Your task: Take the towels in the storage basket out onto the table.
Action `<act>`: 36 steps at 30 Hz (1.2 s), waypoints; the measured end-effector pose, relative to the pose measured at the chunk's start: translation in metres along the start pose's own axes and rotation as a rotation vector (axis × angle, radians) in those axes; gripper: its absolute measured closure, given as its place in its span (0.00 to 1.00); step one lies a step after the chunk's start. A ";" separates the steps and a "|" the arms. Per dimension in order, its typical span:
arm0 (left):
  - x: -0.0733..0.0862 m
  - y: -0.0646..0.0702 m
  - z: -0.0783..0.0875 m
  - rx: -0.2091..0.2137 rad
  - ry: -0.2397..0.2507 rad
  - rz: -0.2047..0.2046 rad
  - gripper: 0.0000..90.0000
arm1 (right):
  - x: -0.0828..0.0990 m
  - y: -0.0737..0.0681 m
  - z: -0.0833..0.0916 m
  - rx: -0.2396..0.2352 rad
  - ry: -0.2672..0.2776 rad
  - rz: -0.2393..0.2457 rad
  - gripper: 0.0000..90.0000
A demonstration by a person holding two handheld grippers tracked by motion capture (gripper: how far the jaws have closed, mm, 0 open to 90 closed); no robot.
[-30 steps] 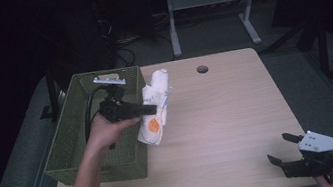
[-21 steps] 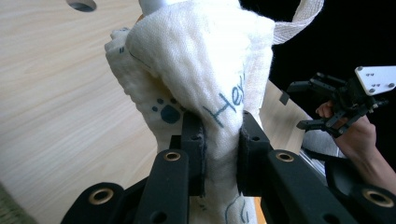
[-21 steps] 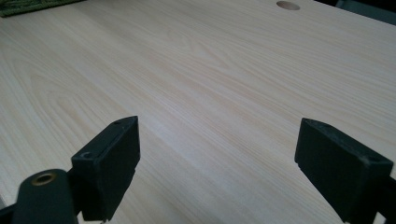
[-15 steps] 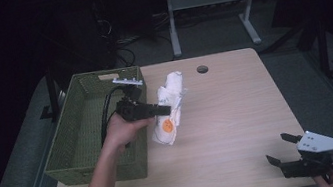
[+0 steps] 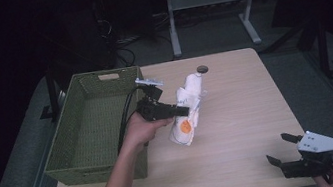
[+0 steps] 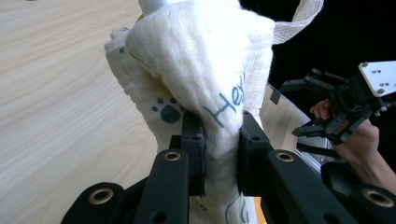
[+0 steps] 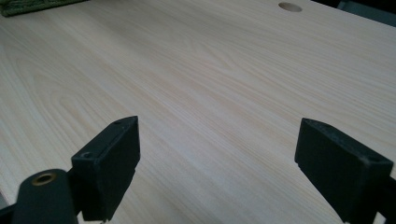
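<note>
White cloth bag [image 5: 188, 108], from the high view, hangs just right of the green basket [image 5: 89, 123], long axis upright and tilted, pinched mid-length by the left gripper [image 5: 181, 111]; the right gripper [image 5: 286, 149] sits well right of the basket, near the table edge

Left gripper view: jaws clamp the bag's printed fabric

Right gripper view: jaws spread wide over bare wood [image 7: 210, 84]; the left hand is nearer
</note>
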State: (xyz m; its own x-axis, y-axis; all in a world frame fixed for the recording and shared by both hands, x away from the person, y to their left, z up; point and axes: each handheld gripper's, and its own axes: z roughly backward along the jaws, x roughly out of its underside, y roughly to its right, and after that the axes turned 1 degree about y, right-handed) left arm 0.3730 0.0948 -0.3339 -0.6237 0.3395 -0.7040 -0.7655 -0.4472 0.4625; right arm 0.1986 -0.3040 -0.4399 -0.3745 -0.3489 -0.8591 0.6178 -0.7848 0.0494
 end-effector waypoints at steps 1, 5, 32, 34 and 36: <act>0.000 -0.001 -0.002 0.004 -0.001 0.001 0.85 | 0.000 0.000 0.000 0.000 0.000 0.000 0.15; 0.000 -0.002 -0.016 0.005 -0.004 0.005 0.85 | 0.000 0.001 0.000 -0.001 0.004 0.001 0.15; 0.012 -0.018 -0.077 0.002 -0.042 0.040 0.85 | 0.002 0.003 -0.003 -0.004 -0.007 -0.005 0.15; 0.014 -0.019 -0.080 -0.006 -0.044 0.046 0.84 | 0.002 0.004 -0.003 -0.003 -0.004 -0.003 0.15; 0.015 -0.022 -0.082 -0.006 -0.045 0.055 0.84 | 0.003 0.004 -0.004 -0.004 -0.005 -0.004 0.15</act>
State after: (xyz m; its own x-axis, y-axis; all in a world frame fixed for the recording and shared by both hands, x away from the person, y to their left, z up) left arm 0.3935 0.0419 -0.3989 -0.6711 0.3516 -0.6527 -0.7293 -0.4714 0.4959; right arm 0.2028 -0.3065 -0.4437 -0.3802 -0.3485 -0.8567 0.6194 -0.7839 0.0440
